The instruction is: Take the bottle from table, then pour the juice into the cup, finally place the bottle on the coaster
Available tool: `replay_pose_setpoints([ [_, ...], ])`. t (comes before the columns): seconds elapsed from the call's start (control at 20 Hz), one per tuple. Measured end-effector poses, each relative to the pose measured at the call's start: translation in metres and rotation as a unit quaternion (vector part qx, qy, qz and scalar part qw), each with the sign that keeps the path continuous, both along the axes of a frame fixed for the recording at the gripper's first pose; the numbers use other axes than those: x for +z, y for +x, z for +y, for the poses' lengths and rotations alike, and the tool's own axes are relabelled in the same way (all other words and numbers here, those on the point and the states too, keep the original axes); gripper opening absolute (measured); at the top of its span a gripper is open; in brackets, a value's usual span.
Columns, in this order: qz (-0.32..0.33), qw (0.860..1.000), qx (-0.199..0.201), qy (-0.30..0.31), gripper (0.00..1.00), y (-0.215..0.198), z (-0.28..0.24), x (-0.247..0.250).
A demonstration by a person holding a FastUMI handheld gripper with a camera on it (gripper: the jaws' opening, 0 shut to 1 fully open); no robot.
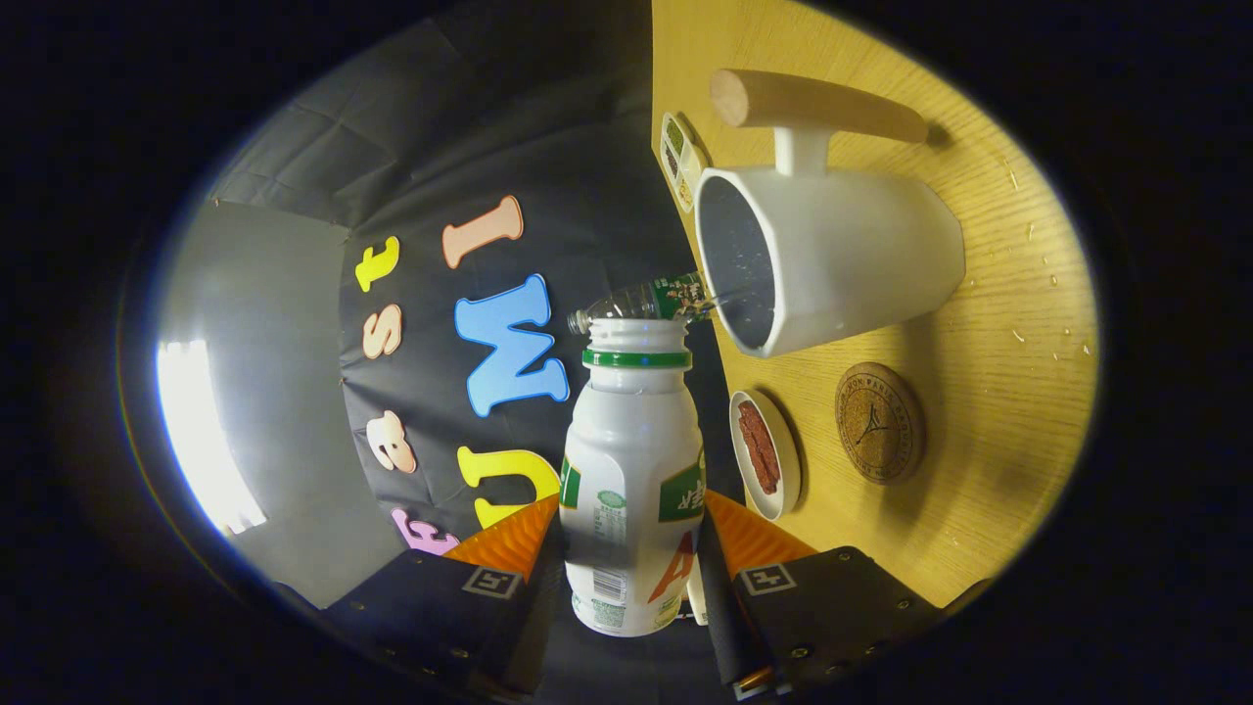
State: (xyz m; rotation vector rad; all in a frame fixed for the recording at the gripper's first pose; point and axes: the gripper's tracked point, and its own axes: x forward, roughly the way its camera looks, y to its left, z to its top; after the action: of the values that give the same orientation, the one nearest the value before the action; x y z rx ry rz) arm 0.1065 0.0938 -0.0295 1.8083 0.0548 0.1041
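Observation:
My gripper (631, 524) is shut on a white bottle (631, 460) with a green neck ring and green label; both fingers press on its lower body. The bottle has no cap and lies turned on its side relative to the wooden table (998, 392). Its open mouth (636, 333) sits just short of the rim of a white cup (842, 259) with a wooden handle (817, 98), a little above rim level. I cannot make out a stream of juice. A round cork coaster (879, 423) lies on the table beside the cup, ahead of my right finger.
A clear plastic bottle (641, 299) with a green label stands behind the cup's rim, beyond the held bottle's mouth. A small white dish (765, 452) holding something red-brown sits close to the coaster. A small packet (680, 162) lies beyond the cup. Droplets dot the table's far side.

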Motion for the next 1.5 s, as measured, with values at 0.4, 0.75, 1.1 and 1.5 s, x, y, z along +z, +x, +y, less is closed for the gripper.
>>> replay_pose_setpoints([
  [0.4,0.008,1.0,-0.003,0.023,0.66,-0.004,0.0,-0.004],
  [0.75,0.008,0.999,-0.012,0.035,0.66,-0.007,-0.004,-0.003],
  [1.1,0.008,0.998,-0.019,0.057,0.66,-0.008,-0.007,-0.002],
  [1.5,0.009,0.997,-0.03,0.071,0.66,0.002,-0.014,0.007],
])
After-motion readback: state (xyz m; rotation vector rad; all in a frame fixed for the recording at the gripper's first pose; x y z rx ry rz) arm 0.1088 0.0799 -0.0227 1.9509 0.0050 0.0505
